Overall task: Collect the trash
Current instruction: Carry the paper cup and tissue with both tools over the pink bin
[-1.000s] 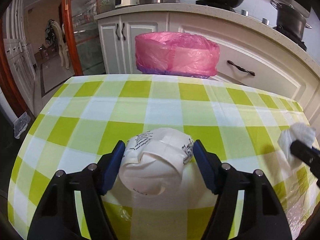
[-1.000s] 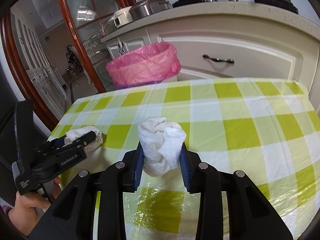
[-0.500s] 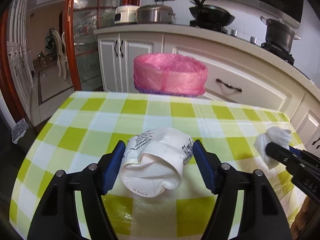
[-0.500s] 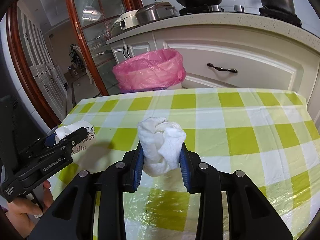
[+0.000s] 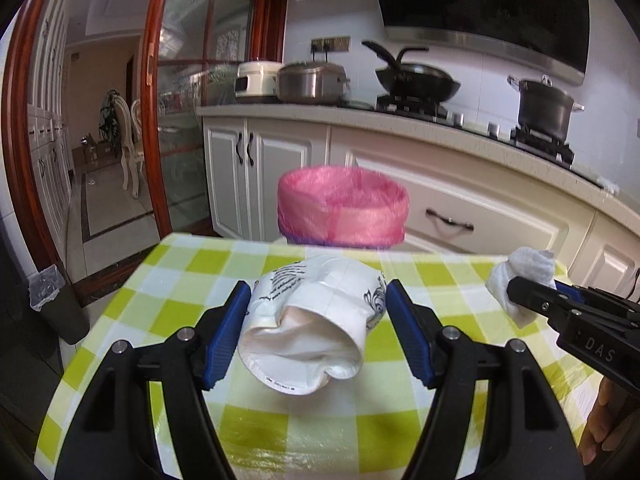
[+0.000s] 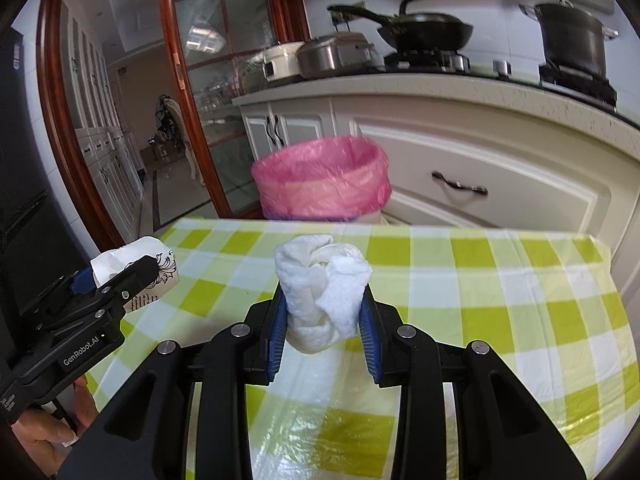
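Note:
My left gripper point(image 5: 316, 312) is shut on a crushed white paper cup point(image 5: 308, 324) with black print and holds it above the green-checked table point(image 5: 192, 280). My right gripper point(image 6: 322, 316) is shut on a crumpled white tissue wad point(image 6: 322, 288) above the same table point(image 6: 500, 280). A bin lined with a pink bag point(image 5: 343, 206) stands on the floor just beyond the table's far edge, ahead of both grippers; it also shows in the right wrist view point(image 6: 322, 182). The right gripper with its tissue point(image 5: 520, 276) shows at the right of the left wrist view. The left gripper with the cup point(image 6: 136, 264) shows at the left of the right wrist view.
White kitchen cabinets with drawers point(image 5: 448, 216) stand behind the bin, with a wok point(image 5: 416, 84), pots and a rice cooker on the counter. A wood-framed glass door point(image 5: 156, 120) is at the left. A small dark bin point(image 5: 60, 304) stands on the floor left of the table.
Both grippers have risen from the table with their loads and tilted up. The pink bin and counter now sit lower and more central in both views.

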The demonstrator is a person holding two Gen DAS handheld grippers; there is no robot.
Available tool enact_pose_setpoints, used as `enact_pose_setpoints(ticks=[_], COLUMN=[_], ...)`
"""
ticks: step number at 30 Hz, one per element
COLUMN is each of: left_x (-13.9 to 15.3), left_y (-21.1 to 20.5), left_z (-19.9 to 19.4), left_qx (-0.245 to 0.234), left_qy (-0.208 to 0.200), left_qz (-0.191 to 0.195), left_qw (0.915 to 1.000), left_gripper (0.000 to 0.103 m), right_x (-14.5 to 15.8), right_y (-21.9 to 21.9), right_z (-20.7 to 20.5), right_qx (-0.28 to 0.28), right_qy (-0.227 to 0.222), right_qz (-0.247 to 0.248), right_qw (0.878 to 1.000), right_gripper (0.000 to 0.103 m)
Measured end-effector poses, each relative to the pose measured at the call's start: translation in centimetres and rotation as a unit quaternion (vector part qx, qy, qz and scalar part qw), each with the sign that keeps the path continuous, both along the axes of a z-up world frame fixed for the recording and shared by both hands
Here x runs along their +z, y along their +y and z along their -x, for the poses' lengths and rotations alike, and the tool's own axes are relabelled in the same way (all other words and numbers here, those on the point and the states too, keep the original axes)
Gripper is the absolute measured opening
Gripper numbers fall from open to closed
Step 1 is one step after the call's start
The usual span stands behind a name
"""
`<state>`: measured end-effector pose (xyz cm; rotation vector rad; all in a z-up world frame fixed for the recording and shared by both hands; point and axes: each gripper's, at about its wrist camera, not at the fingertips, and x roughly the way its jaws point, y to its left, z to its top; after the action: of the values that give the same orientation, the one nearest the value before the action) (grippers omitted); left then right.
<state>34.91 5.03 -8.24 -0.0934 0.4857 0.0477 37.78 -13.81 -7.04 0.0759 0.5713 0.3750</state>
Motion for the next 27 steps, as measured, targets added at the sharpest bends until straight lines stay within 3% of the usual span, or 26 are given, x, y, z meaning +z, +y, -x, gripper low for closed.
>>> enact_pose_setpoints(ticks=[13,27], left_x=[2.6,4.7], left_y=[0.7,0.4], left_z=[-1.0,-9.5], left_qx=[0.006,-0.01], left_qy=[-0.049,-0.073], left_qz=[-0.001,-0.021], left_qw=[0.9988,0.997], left_gripper=[0.067,0.067], right_x=[2.8,4.0], right_y=[0.4,1.0], right_z=[-0.9,-9.4], right_qx=[0.008,0.024], right_qy=[-0.055,-0.065], right_qz=[0.001,-0.002], right_qw=[0.998,0.998], right_gripper=[0.033,0.033])
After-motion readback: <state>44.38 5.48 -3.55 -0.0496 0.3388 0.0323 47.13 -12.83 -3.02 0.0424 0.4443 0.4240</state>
